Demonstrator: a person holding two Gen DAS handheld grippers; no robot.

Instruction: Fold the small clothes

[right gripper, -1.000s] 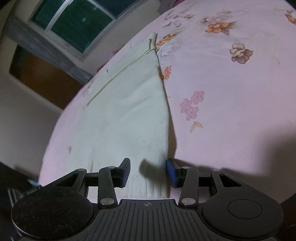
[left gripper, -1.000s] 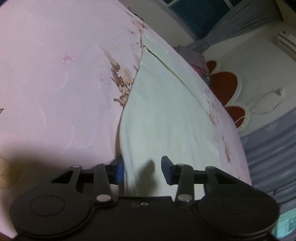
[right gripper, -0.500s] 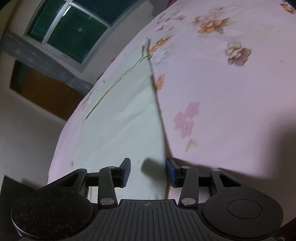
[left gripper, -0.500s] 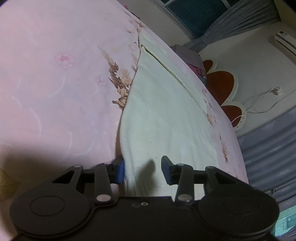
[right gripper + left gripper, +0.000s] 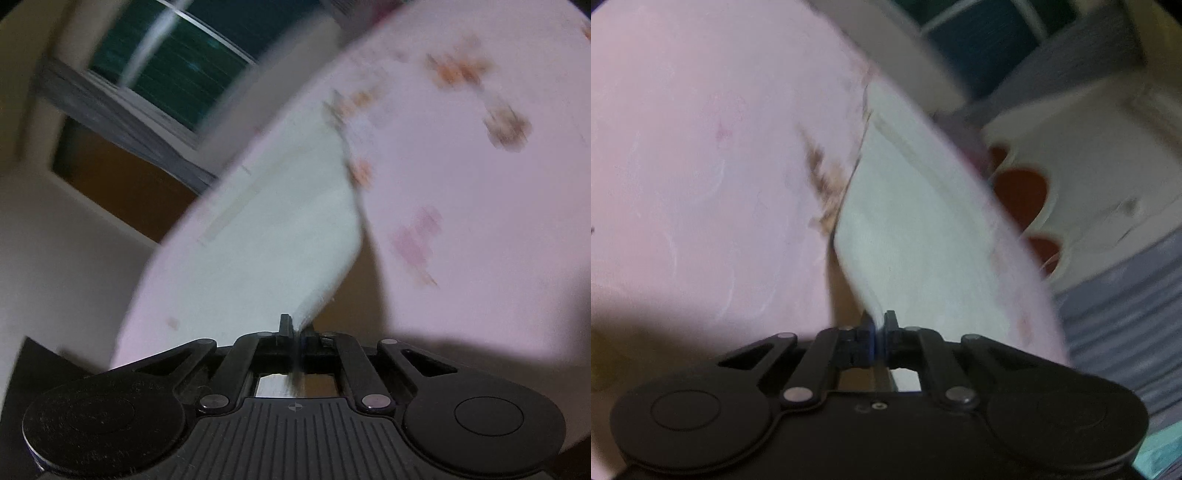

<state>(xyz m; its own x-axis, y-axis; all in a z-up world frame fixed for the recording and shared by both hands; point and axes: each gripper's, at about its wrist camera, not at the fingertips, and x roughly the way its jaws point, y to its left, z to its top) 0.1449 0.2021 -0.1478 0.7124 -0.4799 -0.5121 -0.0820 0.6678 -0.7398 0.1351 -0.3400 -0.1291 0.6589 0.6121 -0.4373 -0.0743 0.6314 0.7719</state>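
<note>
A pale green-white cloth (image 5: 916, 229) lies spread on a pink floral bedsheet (image 5: 701, 166). In the left wrist view my left gripper (image 5: 877, 325) is shut on the cloth's near left corner, and that corner is lifted off the sheet. The right wrist view shows the same cloth (image 5: 266, 243) from its other side. There my right gripper (image 5: 295, 326) is shut on the near right corner, which is raised as well. Both views are blurred by motion.
The pink bedsheet (image 5: 480, 203) runs wide to the outer side of each gripper. A window (image 5: 192, 70) and a wall lie beyond the bed's far edge. A white and red headboard (image 5: 1052, 177) stands at the right of the left wrist view.
Both grippers went from open around the cloth's near corners to shut on them. The two corners have lifted off the sheet, and both cameras tilted upward.
</note>
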